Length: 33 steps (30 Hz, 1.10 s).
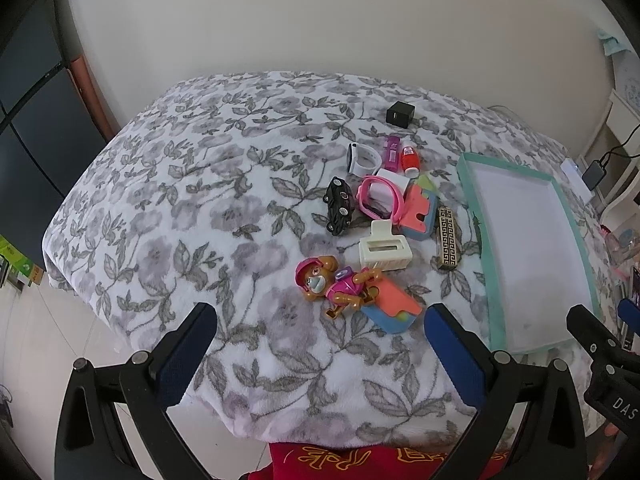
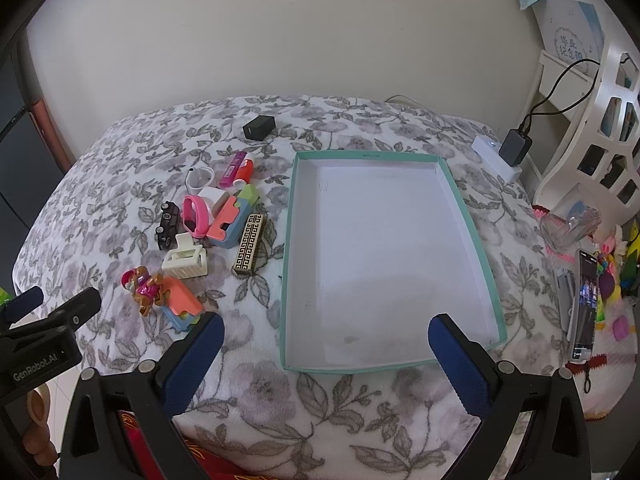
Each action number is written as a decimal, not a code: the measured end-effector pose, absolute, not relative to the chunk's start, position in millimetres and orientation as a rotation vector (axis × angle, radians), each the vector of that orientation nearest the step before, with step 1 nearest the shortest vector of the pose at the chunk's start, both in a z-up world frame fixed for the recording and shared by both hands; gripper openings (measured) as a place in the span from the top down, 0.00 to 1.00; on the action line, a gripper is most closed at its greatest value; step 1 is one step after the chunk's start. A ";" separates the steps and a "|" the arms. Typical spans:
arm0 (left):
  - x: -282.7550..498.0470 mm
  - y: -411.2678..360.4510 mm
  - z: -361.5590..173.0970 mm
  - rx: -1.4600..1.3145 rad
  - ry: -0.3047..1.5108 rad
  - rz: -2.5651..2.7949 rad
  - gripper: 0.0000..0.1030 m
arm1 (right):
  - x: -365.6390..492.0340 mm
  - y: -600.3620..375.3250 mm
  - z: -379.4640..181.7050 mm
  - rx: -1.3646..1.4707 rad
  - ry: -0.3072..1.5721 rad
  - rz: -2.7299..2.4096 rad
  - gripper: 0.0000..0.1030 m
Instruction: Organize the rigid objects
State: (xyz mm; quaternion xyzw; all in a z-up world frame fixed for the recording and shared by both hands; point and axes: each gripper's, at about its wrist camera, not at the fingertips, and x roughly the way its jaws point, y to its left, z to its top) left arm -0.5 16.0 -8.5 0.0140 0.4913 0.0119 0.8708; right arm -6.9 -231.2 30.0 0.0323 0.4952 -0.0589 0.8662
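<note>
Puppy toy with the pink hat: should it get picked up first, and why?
Probably yes. The puppy figure lies nearest the open left hand-held gripper, just ahead of its fingertips, and the teal-rimmed box holds nothing yet. I would ease that gripper forward and down around the figure, minding the orange block partly under it.

Floral blanket covers the surface. Far right: white shelf, charger plugged into power strip. Phone near right.

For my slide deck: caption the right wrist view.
Open right tool hovers before an empty teal-rimmed tray, small toys clustered on its left.
</note>
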 end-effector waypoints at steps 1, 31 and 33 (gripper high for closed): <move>-0.5 16.0 -8.2 0.030 1.026 0.025 0.00 | -6.7 -231.2 30.2 0.068 1.037 -0.123 0.00; -1.4 16.1 -9.7 0.033 1.031 0.029 0.00 | -7.3 -232.7 31.0 0.079 1.032 -0.121 0.00; -1.6 16.4 -9.7 0.034 1.031 0.030 0.00 | -7.3 -232.8 31.0 0.079 1.032 -0.120 0.00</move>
